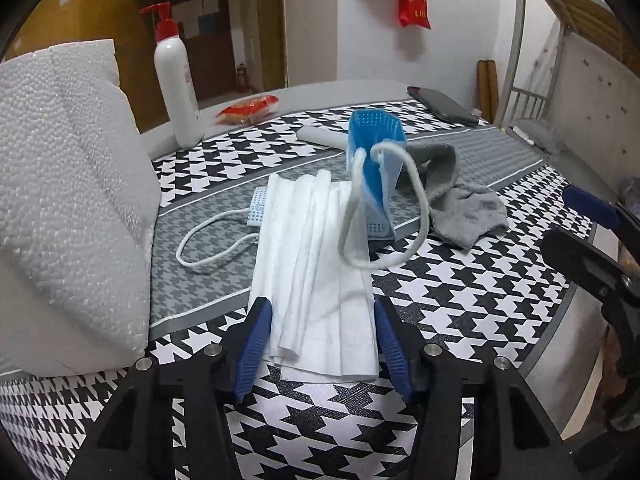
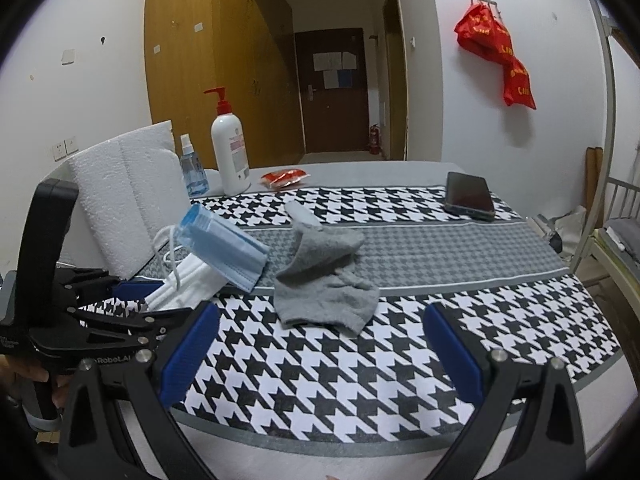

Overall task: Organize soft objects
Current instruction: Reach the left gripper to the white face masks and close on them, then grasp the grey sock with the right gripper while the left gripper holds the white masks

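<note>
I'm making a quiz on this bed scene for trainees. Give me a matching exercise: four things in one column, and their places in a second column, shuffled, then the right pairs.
Things:
1. white mask
2. grey sock
3. phone
4. pump bottle

Places:
A. at the far right of the cloth
B. standing at the far edge, by the foam block
C. between the fingers of the left gripper
D. crumpled mid-cloth, ahead of the right gripper

Pairs: 1-C, 2-D, 3-A, 4-B
</note>
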Demonstrator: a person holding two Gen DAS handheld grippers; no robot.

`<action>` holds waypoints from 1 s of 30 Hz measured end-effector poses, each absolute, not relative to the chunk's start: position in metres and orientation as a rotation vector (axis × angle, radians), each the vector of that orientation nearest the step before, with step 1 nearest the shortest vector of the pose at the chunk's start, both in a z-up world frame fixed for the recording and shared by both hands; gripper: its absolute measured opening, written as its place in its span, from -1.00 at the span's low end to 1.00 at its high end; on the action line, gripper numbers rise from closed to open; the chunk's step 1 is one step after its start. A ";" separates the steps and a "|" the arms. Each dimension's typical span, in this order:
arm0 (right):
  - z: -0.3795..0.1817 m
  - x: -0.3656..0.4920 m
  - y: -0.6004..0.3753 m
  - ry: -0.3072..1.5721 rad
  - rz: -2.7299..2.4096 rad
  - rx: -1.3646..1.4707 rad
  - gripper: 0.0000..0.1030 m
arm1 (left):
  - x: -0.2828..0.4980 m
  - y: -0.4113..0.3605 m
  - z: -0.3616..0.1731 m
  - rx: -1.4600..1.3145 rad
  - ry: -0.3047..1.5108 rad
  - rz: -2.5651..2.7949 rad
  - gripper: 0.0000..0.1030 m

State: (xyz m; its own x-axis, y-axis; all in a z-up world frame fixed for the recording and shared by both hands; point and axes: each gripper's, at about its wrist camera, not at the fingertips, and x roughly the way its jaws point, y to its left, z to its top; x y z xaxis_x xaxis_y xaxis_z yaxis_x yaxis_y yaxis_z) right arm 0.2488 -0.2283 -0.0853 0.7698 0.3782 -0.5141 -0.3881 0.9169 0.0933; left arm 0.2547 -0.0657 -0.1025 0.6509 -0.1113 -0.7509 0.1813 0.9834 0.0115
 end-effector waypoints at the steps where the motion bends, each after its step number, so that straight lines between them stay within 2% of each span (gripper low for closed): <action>1: -0.086 0.250 -0.228 0.557 0.417 -0.018 0.99 | 0.255 -0.066 -0.102 0.088 0.847 -0.168 0.05; 2: -0.086 0.251 -0.229 0.560 0.420 -0.020 0.99 | 0.254 -0.066 -0.102 0.086 0.847 -0.170 -0.04; 3: -0.086 0.253 -0.229 0.562 0.423 -0.022 0.99 | 0.254 -0.066 -0.101 0.088 0.847 -0.164 -0.24; 7: -0.087 0.258 -0.227 0.574 0.429 -0.032 0.99 | 0.257 -0.067 -0.101 0.088 0.845 -0.158 -0.45; 9: -0.087 0.261 -0.227 0.578 0.431 -0.037 0.99 | 0.258 -0.067 -0.101 0.090 0.845 -0.153 -0.63; 11: -0.088 0.264 -0.227 0.586 0.433 -0.042 0.99 | 0.259 -0.066 -0.101 0.086 0.846 -0.155 -0.70; 12: -0.088 0.266 -0.226 0.590 0.432 -0.045 0.99 | 0.259 -0.065 -0.101 0.082 0.846 -0.154 -0.83; 30: -0.095 0.302 -0.206 0.722 0.446 -0.116 0.99 | 0.239 -0.047 -0.088 0.036 0.776 -0.140 -0.84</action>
State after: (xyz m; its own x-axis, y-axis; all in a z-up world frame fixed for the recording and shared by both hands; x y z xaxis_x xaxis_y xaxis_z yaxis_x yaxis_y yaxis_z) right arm 0.3016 -0.2063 -0.0946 0.6614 0.3544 -0.6610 -0.4330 0.9001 0.0493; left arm 0.2389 -0.0470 -0.0877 0.7052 -0.1127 -0.7000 0.1388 0.9901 -0.0195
